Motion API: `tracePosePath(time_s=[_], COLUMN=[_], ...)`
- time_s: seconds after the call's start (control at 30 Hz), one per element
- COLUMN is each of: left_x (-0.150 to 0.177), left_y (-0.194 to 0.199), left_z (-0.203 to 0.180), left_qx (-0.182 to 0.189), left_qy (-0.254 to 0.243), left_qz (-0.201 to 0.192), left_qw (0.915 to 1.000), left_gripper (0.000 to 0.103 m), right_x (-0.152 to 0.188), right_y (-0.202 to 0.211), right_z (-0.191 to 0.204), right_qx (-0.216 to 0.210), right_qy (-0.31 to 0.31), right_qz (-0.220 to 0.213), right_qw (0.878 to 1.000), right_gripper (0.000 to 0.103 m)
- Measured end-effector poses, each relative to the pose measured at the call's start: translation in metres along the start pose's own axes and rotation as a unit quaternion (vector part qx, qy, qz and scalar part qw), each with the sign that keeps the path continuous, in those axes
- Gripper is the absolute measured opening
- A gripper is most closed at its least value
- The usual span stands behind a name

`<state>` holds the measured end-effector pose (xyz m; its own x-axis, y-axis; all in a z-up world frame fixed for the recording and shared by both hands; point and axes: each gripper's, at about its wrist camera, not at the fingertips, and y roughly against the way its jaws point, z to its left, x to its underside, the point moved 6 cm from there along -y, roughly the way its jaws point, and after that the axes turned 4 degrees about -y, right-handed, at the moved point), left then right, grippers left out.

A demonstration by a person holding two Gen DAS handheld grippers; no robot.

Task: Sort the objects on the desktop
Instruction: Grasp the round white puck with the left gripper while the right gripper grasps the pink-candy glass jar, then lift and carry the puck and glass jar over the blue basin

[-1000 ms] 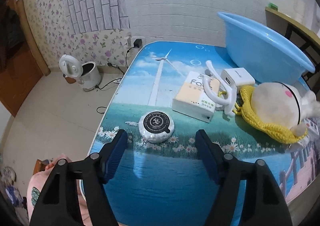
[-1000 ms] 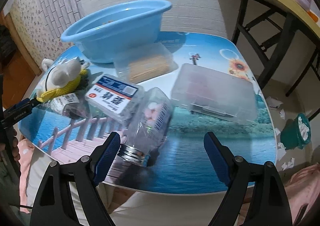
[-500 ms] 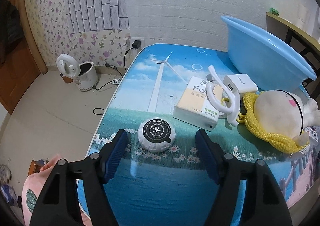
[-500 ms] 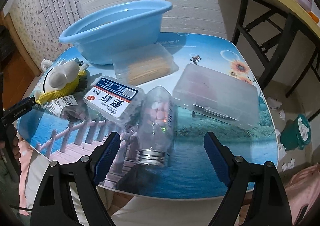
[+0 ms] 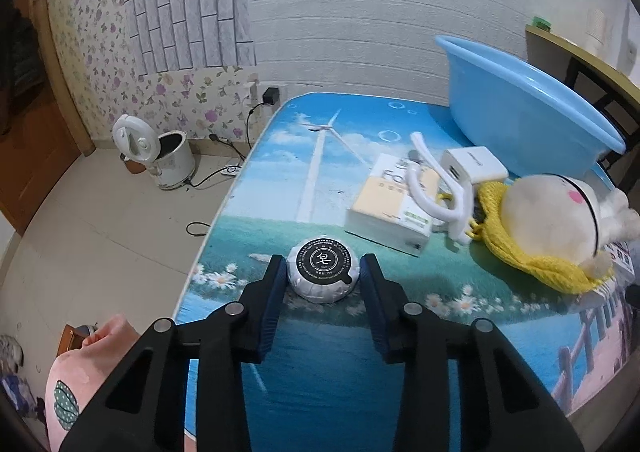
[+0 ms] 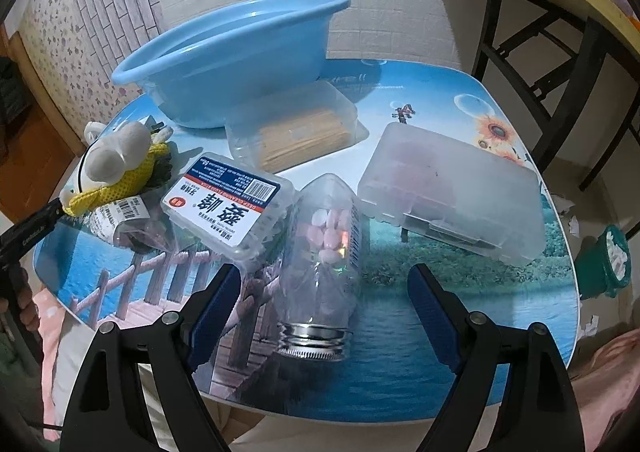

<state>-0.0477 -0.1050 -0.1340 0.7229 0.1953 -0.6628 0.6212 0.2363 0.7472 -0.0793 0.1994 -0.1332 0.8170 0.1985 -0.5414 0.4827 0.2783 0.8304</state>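
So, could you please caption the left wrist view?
Left gripper shut on a round wrapped soap on the table.

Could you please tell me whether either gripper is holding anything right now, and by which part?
The left gripper is shut on the round wrapped soap, pinching its opposite sides. The right gripper is open, holding nothing.

My left gripper (image 5: 323,279) and right gripper (image 6: 324,286) are black plastic with silver screws and blue finger pads (image 6: 434,314).

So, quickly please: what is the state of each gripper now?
Left gripper: shut on the round soap.
Right gripper: open, holding nothing; the bottle lies between its fingers.
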Motion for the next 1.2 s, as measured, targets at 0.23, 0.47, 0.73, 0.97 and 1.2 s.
tracePosePath(time_s=[0.23, 0.47, 0.73, 0.97, 1.2], left_x=[0.003, 0.008, 0.013, 0.017, 0.019], left_y=[0.005, 0.011, 0.020, 0.025, 0.023], left_z=[-0.008, -0.018, -0.030, -0.036, -0.036], left_qx=[0.006, 0.012, 0.022, 0.028, 0.026], left_qy=[-0.002, -0.010, -0.018, -0.021, -0.022], left_qz=[0.006, 0.011, 0.013, 0.014, 0.014], left_qw=[1.0000, 0.9998, 0.9995, 0.9993, 0.9993], left_gripper=[0.036, 0.036, 0.036, 0.036, 0.037], right_x=[-0.001, -0.003, -0.004, -0.004, -0.001], right_y=[0.000, 0.003, 0.010, 0.010, 0.007], right_z=[0.001, 0.003, 0.001, 0.000, 0.000], right_qx=[0.000, -0.016, -0.022, -0.018, -0.016], right_qy=[0.013, 0.023, 0.017, 0.020, 0.021], right_qz=[-0.006, -0.011, -0.024, -0.025, -0.018], right_qw=[1.000, 1.000, 0.999, 0.999, 0.999], right_gripper=[0.073, 0.037, 0.037, 0.037, 0.037])
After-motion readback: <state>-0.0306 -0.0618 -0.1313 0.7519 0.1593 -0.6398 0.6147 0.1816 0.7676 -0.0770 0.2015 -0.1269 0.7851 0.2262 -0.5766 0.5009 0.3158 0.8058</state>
